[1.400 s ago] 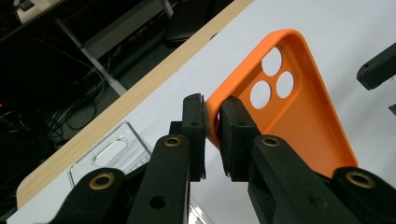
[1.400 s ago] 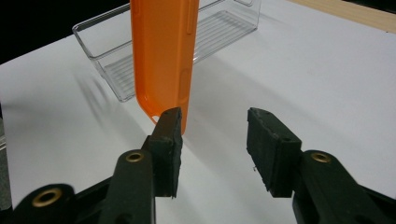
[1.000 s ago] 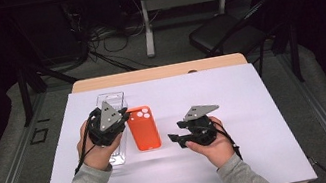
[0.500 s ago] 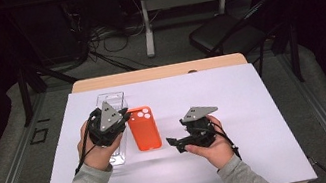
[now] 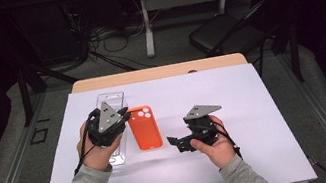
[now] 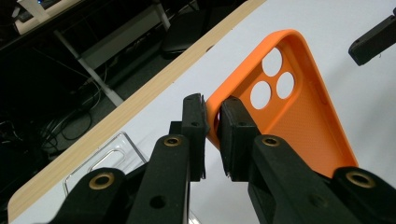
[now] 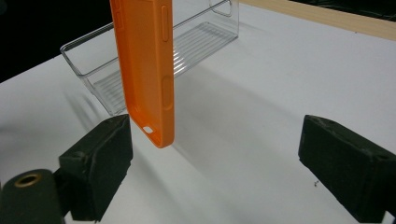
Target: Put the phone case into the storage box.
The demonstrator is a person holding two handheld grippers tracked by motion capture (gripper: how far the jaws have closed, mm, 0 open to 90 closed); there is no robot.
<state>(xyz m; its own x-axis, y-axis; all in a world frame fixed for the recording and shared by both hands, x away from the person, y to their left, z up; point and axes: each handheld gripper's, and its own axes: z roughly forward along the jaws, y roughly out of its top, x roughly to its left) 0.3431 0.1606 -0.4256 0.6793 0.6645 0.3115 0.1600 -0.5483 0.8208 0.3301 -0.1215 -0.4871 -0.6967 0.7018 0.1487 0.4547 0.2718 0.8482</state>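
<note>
Left gripper: jaws pinched tight on the rim of the orange case, near its camera holes. Right gripper: jaws spread wide and just been opening, nothing pressed, case end hanging between them at 11 o'clock. In the high view, case at the middle of the white table, left gripper at its 9 o'clock, right gripper at 4 o'clock. Clear tray under the left gripper.

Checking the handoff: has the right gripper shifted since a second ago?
No. The right gripper stays beside the orange silicone phone case; only its jaws have just been opening, nothing between them.
</note>
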